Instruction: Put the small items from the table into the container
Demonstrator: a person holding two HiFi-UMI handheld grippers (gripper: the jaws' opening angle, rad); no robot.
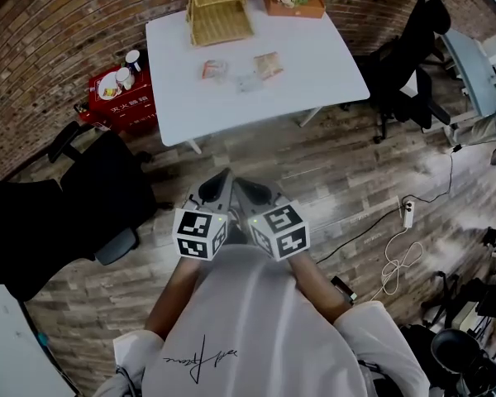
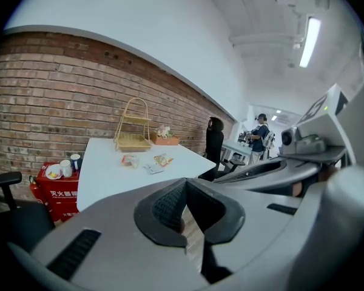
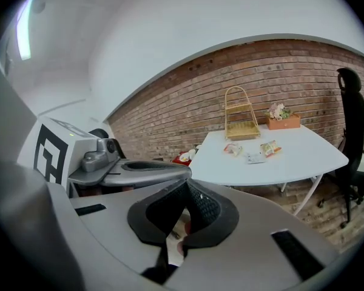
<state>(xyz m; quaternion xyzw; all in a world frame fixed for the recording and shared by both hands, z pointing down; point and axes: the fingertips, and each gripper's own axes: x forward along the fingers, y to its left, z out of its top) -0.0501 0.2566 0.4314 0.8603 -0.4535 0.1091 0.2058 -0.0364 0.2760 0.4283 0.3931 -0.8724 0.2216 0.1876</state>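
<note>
Three small snack packets, one red-and-white point(image 1: 214, 69), one clear point(image 1: 249, 83) and one orange point(image 1: 269, 64), lie on the white table point(image 1: 256, 110) far ahead. Behind them at the table's back edge stands a two-tier wicker basket point(image 1: 217, 7). I hold both grippers close to my chest over the wooden floor, well short of the table. My left gripper point(image 1: 223, 174) and right gripper point(image 1: 240, 183) sit side by side, both shut and empty. In the left gripper view the left gripper point(image 2: 185, 183) points toward the packets point(image 2: 152, 168). The right gripper point(image 3: 187, 183) also faces the packets point(image 3: 253, 157) and the basket point(image 3: 241, 121).
A flower box point(image 1: 293, 0) sits at the table's back right. A red crate with cups point(image 1: 120, 98) stands left of the table. Black office chairs stand at left point(image 1: 107, 180) and right point(image 1: 405, 64). A power strip with cable point(image 1: 407, 213) lies on the floor. A person point(image 2: 259, 139) stands far off.
</note>
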